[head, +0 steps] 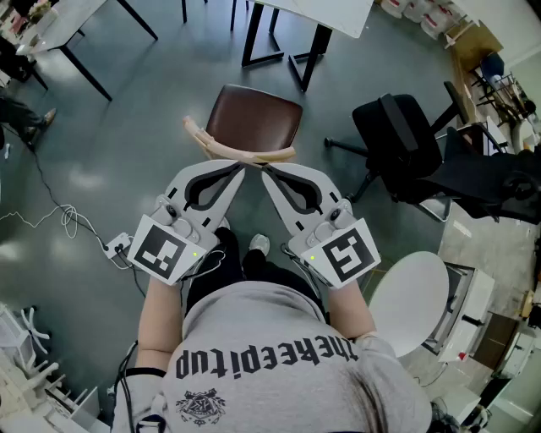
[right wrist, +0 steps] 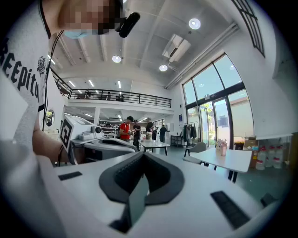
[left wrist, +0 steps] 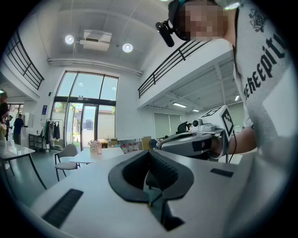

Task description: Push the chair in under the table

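Note:
In the head view a chair with a brown seat (head: 254,118) and a curved pale wooden backrest (head: 241,152) stands on the grey floor, its back toward me. The white table (head: 325,13) with black legs is beyond it at the top. My left gripper (head: 240,167) and right gripper (head: 265,171) angle inward, their tips nearly meeting just on my side of the backrest; whether they touch it I cannot tell. Both are shut with nothing between the jaws. The left gripper (left wrist: 149,153) faces the right gripper's body (left wrist: 200,139); the right gripper (right wrist: 142,154) faces the left gripper's body (right wrist: 100,142). Neither gripper view shows the chair.
A black office chair (head: 406,139) stands to the right of the brown chair, and a white round seat (head: 410,300) is at my right side. A cable and power strip (head: 114,245) lie on the floor at left. Another table (head: 68,21) is at the top left. People (right wrist: 125,129) stand far off.

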Available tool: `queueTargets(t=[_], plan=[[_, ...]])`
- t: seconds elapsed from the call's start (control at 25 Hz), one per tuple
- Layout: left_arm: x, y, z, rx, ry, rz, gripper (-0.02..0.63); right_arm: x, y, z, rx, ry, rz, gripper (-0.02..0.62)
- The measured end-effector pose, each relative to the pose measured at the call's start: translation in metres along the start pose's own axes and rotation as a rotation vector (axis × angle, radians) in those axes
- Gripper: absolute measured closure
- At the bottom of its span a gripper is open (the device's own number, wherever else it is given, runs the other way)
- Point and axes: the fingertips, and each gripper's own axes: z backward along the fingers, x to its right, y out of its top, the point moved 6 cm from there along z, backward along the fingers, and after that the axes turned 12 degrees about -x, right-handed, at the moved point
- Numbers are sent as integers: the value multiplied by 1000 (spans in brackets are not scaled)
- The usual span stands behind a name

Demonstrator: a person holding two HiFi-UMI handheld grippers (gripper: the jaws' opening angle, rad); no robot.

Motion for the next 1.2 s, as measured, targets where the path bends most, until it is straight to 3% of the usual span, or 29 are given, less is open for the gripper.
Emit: queueTargets(t=[0.72, 1.0, 1.2], plan=[[-9, -7, 4, -3, 35, -9, 591, 2, -7, -8, 12, 15, 8, 584], [-47, -17, 4, -5, 23, -28, 589, 6, -7, -40, -28, -31, 39, 583], [-87, -26, -6, -32, -52, -70, 589, 14, -4, -74, -63, -110, 5, 583]])
